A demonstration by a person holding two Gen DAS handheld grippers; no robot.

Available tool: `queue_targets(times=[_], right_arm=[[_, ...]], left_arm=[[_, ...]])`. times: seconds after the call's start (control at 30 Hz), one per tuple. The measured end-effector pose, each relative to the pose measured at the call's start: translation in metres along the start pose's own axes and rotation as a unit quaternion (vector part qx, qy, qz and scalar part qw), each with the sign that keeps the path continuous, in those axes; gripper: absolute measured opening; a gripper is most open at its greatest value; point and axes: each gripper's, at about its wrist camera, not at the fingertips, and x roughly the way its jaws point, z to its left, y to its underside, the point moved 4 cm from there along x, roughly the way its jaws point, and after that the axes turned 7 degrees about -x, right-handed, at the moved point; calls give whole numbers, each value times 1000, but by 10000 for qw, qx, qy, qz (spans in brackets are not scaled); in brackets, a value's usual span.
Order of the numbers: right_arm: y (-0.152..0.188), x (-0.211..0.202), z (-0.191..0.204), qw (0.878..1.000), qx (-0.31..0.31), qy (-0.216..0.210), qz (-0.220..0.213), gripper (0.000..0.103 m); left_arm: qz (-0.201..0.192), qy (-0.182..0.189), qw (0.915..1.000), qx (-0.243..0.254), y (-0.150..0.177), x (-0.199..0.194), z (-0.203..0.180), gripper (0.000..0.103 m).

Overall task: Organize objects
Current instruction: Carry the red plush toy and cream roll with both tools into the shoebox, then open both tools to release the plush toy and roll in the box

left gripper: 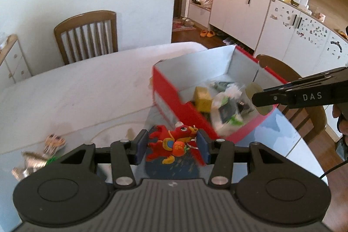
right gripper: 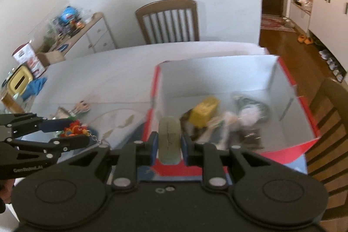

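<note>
The left gripper (left gripper: 172, 145) holds a red rubbery dragon-shaped keychain toy (left gripper: 171, 141) between its blue-padded fingers (left gripper: 141, 146), above the pale bench (left gripper: 76, 88) just short of the red open-topped cardboard box (left gripper: 191, 114). The right gripper (right gripper: 169, 146) has its fingers closed narrowly on a flat, pale green oval disc (right gripper: 169, 138), at the box's near wall. Inside the box lie a yellow cube-shaped block (right gripper: 204, 111) and clear plastic packets (left gripper: 226, 108). Small wrapped items (left gripper: 43, 153) sit on the bench to the left.
</note>
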Motion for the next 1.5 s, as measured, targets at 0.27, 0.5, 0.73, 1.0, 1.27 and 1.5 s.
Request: queue_targets(times=[0.27,0.5,0.73,1.0,1.27,1.5], right_arm=[[2,2,-53,9996,188,220,-2,21],[4,10,-90,9988,270,388,94,21],[10,30,-114,9981,277,393,387,21],[17,67,-131,9950,242,516,822,21],[21,93,-132,9908,-1,533,1244,21],[25,107,-129,9880,-179,457,1462,21]], left_arm=[[94,30,9999,139,-26,39,-47,48],[267,-91,9993,252,-37,72,-71,48],[604,-288,9970,400,-38,111,-88,48],[974,-546,9927,445,-38,152,-96,48],[1396,-781,9857,524,-30,181,-94,48],[1557,-1032,9804,624,-28,192,-89,48]])
